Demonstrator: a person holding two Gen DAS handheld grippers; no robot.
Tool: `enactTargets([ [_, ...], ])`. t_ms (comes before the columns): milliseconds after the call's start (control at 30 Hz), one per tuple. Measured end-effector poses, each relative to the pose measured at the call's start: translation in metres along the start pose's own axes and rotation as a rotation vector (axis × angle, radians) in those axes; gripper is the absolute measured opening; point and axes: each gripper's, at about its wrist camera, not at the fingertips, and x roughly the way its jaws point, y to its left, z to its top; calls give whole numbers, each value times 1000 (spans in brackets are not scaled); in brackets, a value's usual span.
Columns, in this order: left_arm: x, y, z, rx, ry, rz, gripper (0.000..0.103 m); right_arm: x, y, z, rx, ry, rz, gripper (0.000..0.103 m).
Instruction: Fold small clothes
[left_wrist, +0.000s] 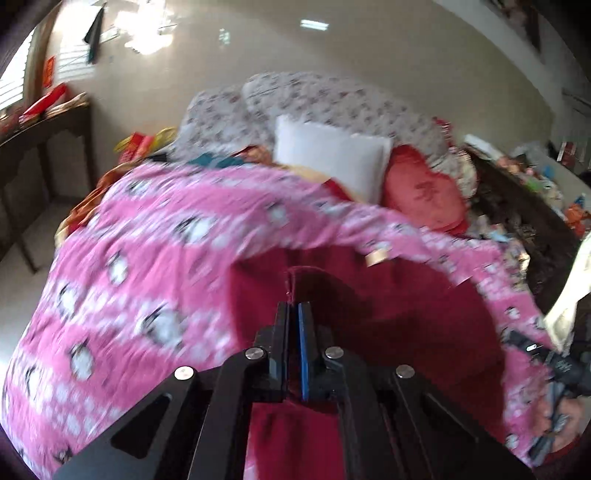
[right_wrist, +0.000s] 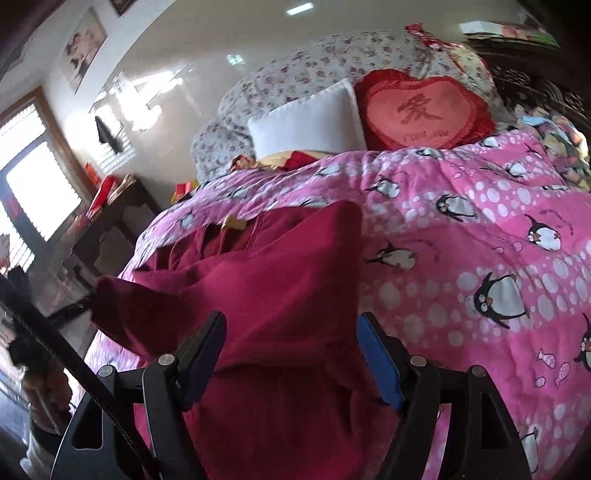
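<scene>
A dark red garment (right_wrist: 266, 280) lies on the pink penguin quilt (right_wrist: 480, 236) of a bed. In the left wrist view my left gripper (left_wrist: 294, 308) is shut on an edge of the red garment (left_wrist: 406, 295), holding a fold of it raised. In the right wrist view my right gripper (right_wrist: 291, 325) is open, its fingers on either side of the garment's near part, just above it. The left gripper's hold also shows at the left of that view, where the garment's corner (right_wrist: 107, 291) is lifted.
A white pillow (right_wrist: 310, 122), a red heart cushion (right_wrist: 421, 110) and a floral duvet (right_wrist: 295, 70) lie at the bed's head. A dark wooden desk (right_wrist: 122, 214) stands left of the bed. A carved headboard (left_wrist: 517, 206) is at the right.
</scene>
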Motion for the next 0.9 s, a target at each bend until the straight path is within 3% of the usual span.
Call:
enactTargets([
  [133, 8, -17, 18, 34, -19, 11, 4, 8, 2, 24, 17, -39, -73, 78],
  [200, 14, -12, 19, 17, 0, 17, 4, 23, 0, 37, 24, -21, -135, 85],
  [300, 14, -4, 13, 12, 12, 34, 4, 54, -8, 52, 39, 22, -180, 86],
  [333, 13, -1, 13, 11, 15, 34, 4, 67, -10, 54, 28, 68, -170, 77],
  [367, 11, 1, 13, 7, 14, 29, 4, 79, -11, 55, 10, 109, -161, 57],
  [400, 7, 2, 14, 6, 10, 24, 4, 82, -10, 56, -14, 118, -166, 24],
  [533, -11, 0, 18, 36, -56, 4, 4, 53, -11, 65, -39, -24, -164, 20],
  [600, -5, -2, 6, 86, -67, 57, 4, 46, -24, 66, 5, -57, -166, 20],
  [667, 20, 4, -11, 85, 1, 99, 4, 55, -37, 62, 46, -32, -175, 20],
  [733, 60, 28, -32, 4, 125, 143, 4, 73, -47, 54, 58, 19, -189, 21],
  [767, 72, 38, -39, -17, 150, 166, 4, 78, -50, 51, 68, 29, -190, 23],
  [833, 87, 54, -45, -58, 174, 152, 5, 66, -55, 48, 86, 7, -230, 50],
  [900, 85, 59, -43, -75, 166, 132, 5, 43, -48, 46, 71, -22, -223, 54],
])
